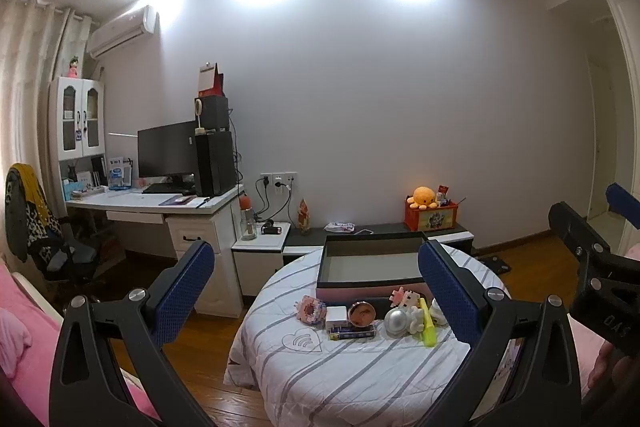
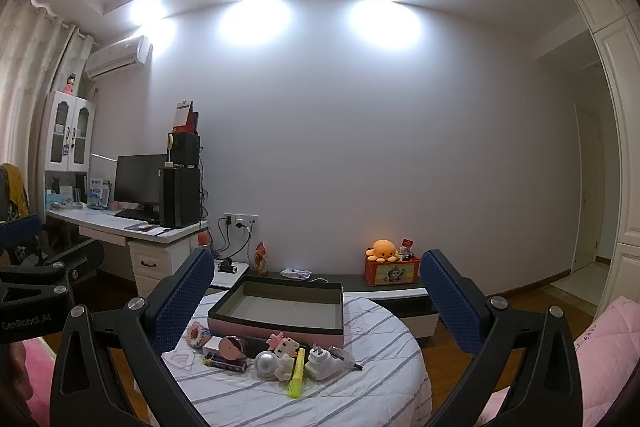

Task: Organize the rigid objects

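A round table with a striped cloth (image 1: 360,379) (image 2: 360,399) holds an open, empty dark box with a pink side (image 1: 372,263) (image 2: 280,307). In front of the box lies a row of small objects: a pink block toy (image 1: 310,309) (image 2: 198,334), a round copper disc (image 1: 361,314) (image 2: 232,347), a silver ball (image 1: 396,321) (image 2: 267,363), a yellow marker (image 1: 427,325) (image 2: 297,373) and a white plug (image 2: 322,363). My left gripper (image 1: 316,291) is open and empty, held above and short of the table. My right gripper (image 2: 318,297) is also open and empty; it shows at the left wrist view's right edge (image 1: 592,247).
A white desk with a monitor and PC tower (image 1: 176,183) (image 2: 156,203) stands at the left. A low dark cabinet with an orange plush on a red box (image 1: 430,211) (image 2: 390,267) runs along the back wall. Pink bedding (image 1: 24,339) (image 2: 608,347) flanks the table.
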The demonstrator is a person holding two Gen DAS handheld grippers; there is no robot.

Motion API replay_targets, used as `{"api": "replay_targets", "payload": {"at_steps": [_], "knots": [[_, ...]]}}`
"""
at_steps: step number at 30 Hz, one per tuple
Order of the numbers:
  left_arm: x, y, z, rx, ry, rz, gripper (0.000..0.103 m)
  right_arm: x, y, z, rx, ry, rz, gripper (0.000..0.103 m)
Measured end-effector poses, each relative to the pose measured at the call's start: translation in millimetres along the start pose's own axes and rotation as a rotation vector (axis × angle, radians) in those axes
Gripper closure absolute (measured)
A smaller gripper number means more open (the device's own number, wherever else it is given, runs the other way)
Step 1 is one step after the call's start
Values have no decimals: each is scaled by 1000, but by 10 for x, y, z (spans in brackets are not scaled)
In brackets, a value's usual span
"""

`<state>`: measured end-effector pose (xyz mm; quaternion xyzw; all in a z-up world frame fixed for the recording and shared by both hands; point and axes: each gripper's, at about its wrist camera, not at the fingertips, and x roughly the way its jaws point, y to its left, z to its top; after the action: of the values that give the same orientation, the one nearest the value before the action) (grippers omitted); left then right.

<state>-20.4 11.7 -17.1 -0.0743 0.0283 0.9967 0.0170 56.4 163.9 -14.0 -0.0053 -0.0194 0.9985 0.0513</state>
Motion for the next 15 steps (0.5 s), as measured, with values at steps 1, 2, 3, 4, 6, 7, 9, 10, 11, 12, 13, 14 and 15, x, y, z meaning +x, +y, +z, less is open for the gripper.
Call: {"api": "replay_targets", "payload": {"at_steps": [1,2,3,4,6,7,9,10,11,12,13,14,15], "knots": [[-1,-2,6,2,2,-3,0,0,2,2,0,1,0,0],[-1,-2,11,3,2,-6,0,3,-3,3,1,1,-2,0],[7,-11,16,4,3,-9,0,8,-6,2,1,2,-4,0],[16,-24,19,8,3,-12,0,18,-10,1,1,4,-5,0],[38,-54,26,15,1,-17,0,29,-15,-11,0,6,-8,0],[44,-64,31,19,1,-16,0,34,-15,-8,0,7,-10,0],[53,-86,44,21,-2,-14,0,48,-21,-4,1,10,-11,0],[56,-92,53,23,-3,-17,0,54,-28,-2,3,11,-11,0],[60,-97,54,20,-6,-15,0,57,-30,2,4,10,-12,0],[64,-100,54,20,-6,-17,0,52,-22,2,5,10,-13,0],[69,-108,56,23,-4,-18,0,53,-25,2,6,8,-13,0],[71,-117,54,26,-5,-15,0,51,-22,0,6,7,-15,0],[76,-122,57,29,-4,-15,0,55,-20,3,6,8,-15,0]]}}
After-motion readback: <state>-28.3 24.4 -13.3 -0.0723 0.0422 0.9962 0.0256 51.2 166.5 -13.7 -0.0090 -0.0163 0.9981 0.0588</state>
